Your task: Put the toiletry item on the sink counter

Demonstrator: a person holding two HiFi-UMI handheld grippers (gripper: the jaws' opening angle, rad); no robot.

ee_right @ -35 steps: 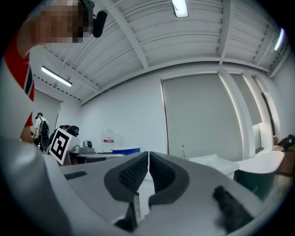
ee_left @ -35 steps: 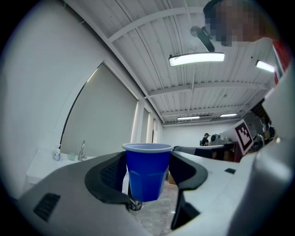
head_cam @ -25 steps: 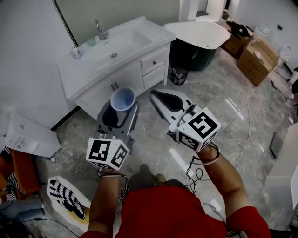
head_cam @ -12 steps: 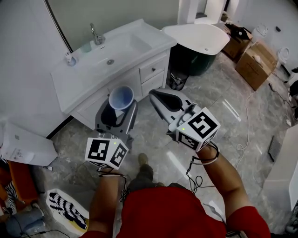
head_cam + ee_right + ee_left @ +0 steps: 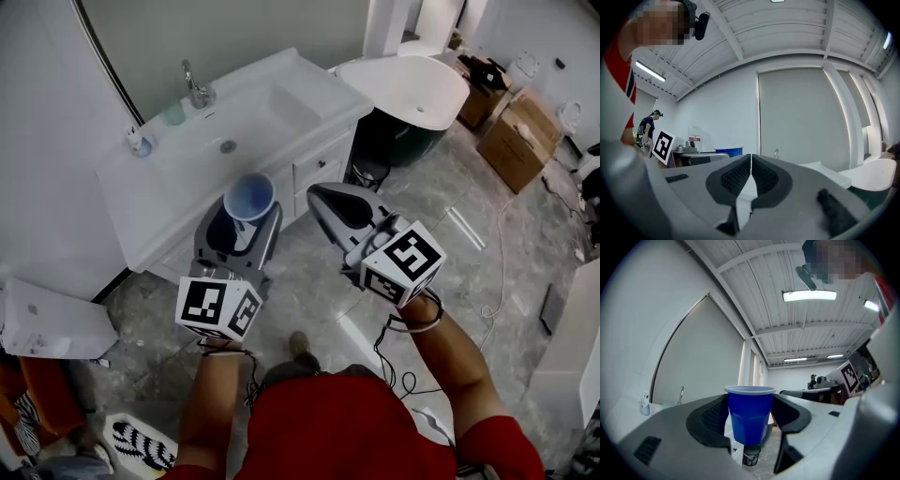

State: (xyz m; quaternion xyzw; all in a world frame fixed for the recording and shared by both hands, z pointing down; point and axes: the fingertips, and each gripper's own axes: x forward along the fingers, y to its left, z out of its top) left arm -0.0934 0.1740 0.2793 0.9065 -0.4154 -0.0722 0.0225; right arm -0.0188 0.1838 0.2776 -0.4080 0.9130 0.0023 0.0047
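Note:
A blue plastic cup (image 5: 249, 197) stands upright between the jaws of my left gripper (image 5: 246, 212), which is shut on it. In the left gripper view the cup (image 5: 750, 414) fills the gap between the two dark pads. The cup hangs over the front edge of the white sink counter (image 5: 159, 192), which carries a basin and a chrome tap (image 5: 194, 87). My right gripper (image 5: 330, 202) is held beside the left one, to its right, over the floor. Its jaws are shut with nothing between them, as the right gripper view shows (image 5: 750, 176).
A small bottle (image 5: 139, 142) and a pale cup (image 5: 174, 114) stand at the counter's back edge. A white bathtub (image 5: 412, 82) lies right of the cabinet, a bin (image 5: 367, 172) below it. Cardboard boxes (image 5: 520, 131) sit at the far right. A white box (image 5: 47, 323) lies on the floor at left.
The sink counter has come nearer and lower in the head view as the person walked toward it. Both grippers keep their pose, the cup still held.

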